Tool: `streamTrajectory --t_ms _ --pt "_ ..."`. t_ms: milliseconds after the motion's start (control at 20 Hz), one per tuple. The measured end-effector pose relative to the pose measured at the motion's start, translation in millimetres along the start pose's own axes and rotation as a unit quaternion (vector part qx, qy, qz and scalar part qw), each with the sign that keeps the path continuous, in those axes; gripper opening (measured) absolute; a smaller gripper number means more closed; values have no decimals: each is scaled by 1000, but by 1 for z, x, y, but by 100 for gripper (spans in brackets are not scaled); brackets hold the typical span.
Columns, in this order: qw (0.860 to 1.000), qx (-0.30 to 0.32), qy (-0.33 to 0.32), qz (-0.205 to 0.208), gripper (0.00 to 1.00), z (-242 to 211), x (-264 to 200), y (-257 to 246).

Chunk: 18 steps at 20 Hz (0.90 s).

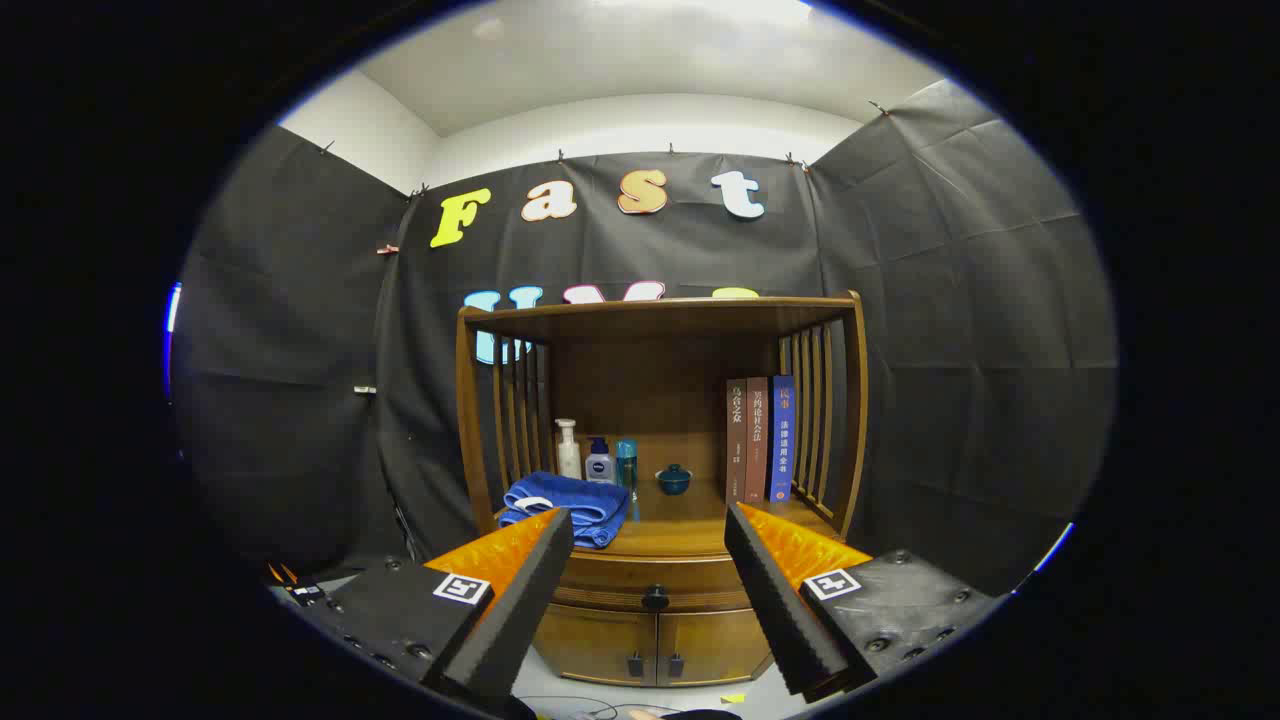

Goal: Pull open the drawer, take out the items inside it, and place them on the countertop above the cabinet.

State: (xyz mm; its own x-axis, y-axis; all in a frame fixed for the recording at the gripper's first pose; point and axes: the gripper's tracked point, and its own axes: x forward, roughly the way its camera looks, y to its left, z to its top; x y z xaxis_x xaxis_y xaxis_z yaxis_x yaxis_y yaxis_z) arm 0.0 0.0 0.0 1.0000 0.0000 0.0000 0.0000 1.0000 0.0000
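A brown wooden cabinet (pixel 655 460) stands against the black cloth wall, some way ahead of me. Its drawer (pixel 648 585) is shut, with a dark round knob (pixel 655 598) at its middle. The knob lies between my two fingers and well beyond them. The countertop (pixel 690 530) sits right above the drawer, under an open shelf frame. My gripper (pixel 650 530) is open, its orange and black fingers (pixel 520 590) spread wide with nothing between them. What lies inside the drawer is hidden.
On the countertop lie a folded blue towel (pixel 565 505), a white pump bottle (pixel 568 450), a small dark blue bottle (pixel 600 462), a teal tube (pixel 627 465), a small lidded blue bowl (pixel 674 479) and three upright books (pixel 760 440). Two small doors (pixel 655 645) sit below the drawer.
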Motion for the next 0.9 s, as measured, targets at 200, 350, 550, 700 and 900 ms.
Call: streamTrajectory --t_ms 200,350,550,700,900 --pt "1000 -2 0 0 98 1 8 5" --pt "1000 -12 5 -1 98 -3 13 8" --pt "1000 -12 1 -4 98 -1 16 8" --pt "1000 -8 2 -10 98 -3 21 6" --pt "1000 -9 2 -12 98 -4 23 5"
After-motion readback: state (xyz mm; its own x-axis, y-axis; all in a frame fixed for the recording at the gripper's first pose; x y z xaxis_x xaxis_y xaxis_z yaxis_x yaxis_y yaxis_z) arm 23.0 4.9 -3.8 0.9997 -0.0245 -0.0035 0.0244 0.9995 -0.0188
